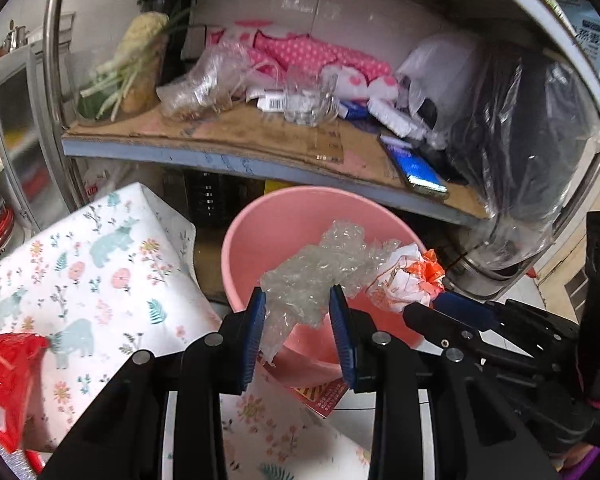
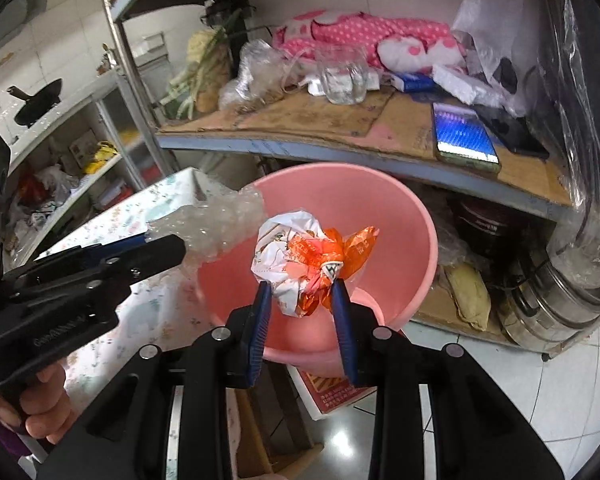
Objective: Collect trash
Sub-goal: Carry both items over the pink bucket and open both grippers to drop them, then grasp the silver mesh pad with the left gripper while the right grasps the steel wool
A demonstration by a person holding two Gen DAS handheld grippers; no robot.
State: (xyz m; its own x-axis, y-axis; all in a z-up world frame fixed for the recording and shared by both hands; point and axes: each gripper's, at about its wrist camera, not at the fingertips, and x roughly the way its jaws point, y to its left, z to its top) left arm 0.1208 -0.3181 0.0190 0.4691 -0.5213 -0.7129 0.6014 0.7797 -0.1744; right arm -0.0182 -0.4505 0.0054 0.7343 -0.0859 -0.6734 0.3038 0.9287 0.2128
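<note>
A pink plastic bucket (image 1: 284, 224) (image 2: 412, 216) stands on the floor below the shelf. My left gripper (image 1: 298, 294) is shut on a crumpled wad of clear bubble wrap (image 1: 324, 264) (image 2: 220, 220), held over the bucket's near rim. My right gripper (image 2: 300, 284) is shut on a crumpled white and orange wrapper (image 2: 308, 256) (image 1: 408, 276), held over the bucket's mouth. Both wads hang side by side, almost touching. In the right wrist view the left gripper comes in from the left, with a hand (image 2: 40, 404) on its handle.
A floral cloth-covered surface (image 1: 80, 276) lies left of the bucket, with a red packet (image 1: 4, 380) on it. The cardboard-lined shelf (image 2: 340, 124) above holds a glass jar (image 2: 342, 76), a phone (image 2: 462, 138), pink cloth and plastic bags. Steel pots (image 2: 560, 304) stand at the right.
</note>
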